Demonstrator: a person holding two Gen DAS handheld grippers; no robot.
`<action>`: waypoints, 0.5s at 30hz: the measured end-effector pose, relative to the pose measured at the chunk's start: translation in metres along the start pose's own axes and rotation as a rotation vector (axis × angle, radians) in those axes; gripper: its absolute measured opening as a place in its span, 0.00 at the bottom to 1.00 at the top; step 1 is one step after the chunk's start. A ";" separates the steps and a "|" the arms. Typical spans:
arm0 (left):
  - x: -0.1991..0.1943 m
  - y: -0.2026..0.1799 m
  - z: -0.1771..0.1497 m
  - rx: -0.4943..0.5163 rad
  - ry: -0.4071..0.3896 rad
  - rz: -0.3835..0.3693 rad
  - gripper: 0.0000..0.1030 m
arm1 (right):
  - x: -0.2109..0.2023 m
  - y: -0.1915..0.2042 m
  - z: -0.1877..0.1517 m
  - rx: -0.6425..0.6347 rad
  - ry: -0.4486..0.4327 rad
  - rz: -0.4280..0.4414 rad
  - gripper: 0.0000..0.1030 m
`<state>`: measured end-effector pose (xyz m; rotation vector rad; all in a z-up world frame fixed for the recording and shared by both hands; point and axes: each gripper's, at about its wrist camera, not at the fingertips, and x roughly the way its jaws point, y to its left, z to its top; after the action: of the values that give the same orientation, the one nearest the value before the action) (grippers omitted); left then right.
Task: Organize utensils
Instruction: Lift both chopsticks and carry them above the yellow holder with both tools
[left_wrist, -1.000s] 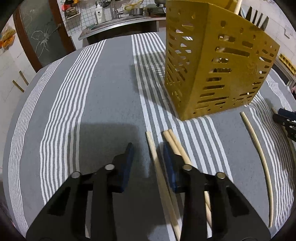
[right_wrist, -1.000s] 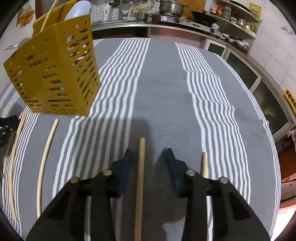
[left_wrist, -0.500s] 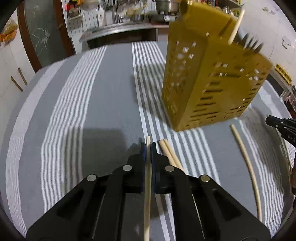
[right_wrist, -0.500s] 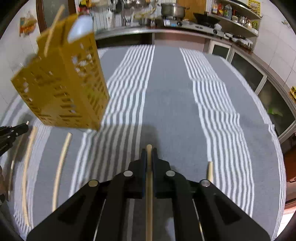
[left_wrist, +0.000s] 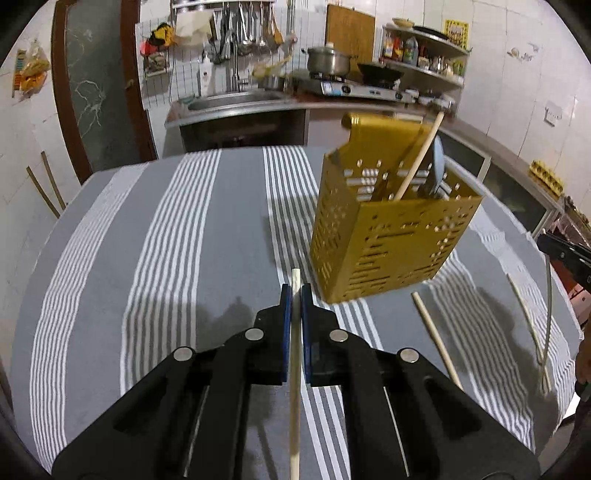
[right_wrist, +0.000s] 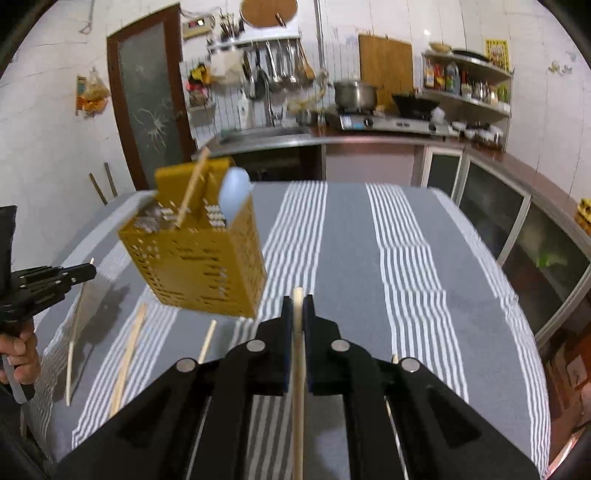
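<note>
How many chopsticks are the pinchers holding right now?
2. The left gripper pinches one chopstick; the right gripper pinches a second chopstick. Both are plainly visible.

No text, brand or number can be read in either view. Yellow poster (left_wrist: 457, 34) on the tiled wall above the shelf: printed marks, too small to make out. Bottles (right_wrist: 451, 79) on the shelf: labels blurred. Stove (left_wrist: 354, 88): front panel with knobs and marks, unreadable. Yellow holder (left_wrist: 391, 236): only cut-out slots and holes, no lettering visible. White box (right_wrist: 197, 24) above the door: a small red patch, digits not legible.
</note>
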<state>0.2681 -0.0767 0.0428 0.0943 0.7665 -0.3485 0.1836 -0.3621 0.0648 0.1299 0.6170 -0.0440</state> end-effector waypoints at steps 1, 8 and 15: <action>-0.005 0.000 0.001 -0.004 -0.012 -0.003 0.04 | -0.006 0.002 0.001 -0.001 -0.016 0.007 0.06; -0.031 0.002 0.008 0.001 -0.075 0.009 0.04 | -0.033 0.012 0.002 -0.028 -0.084 0.009 0.06; -0.063 -0.003 0.012 0.026 -0.143 0.029 0.04 | -0.058 0.015 0.005 -0.028 -0.148 0.010 0.06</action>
<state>0.2328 -0.0645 0.0950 0.1034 0.6189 -0.3342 0.1408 -0.3481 0.1042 0.1016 0.4691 -0.0352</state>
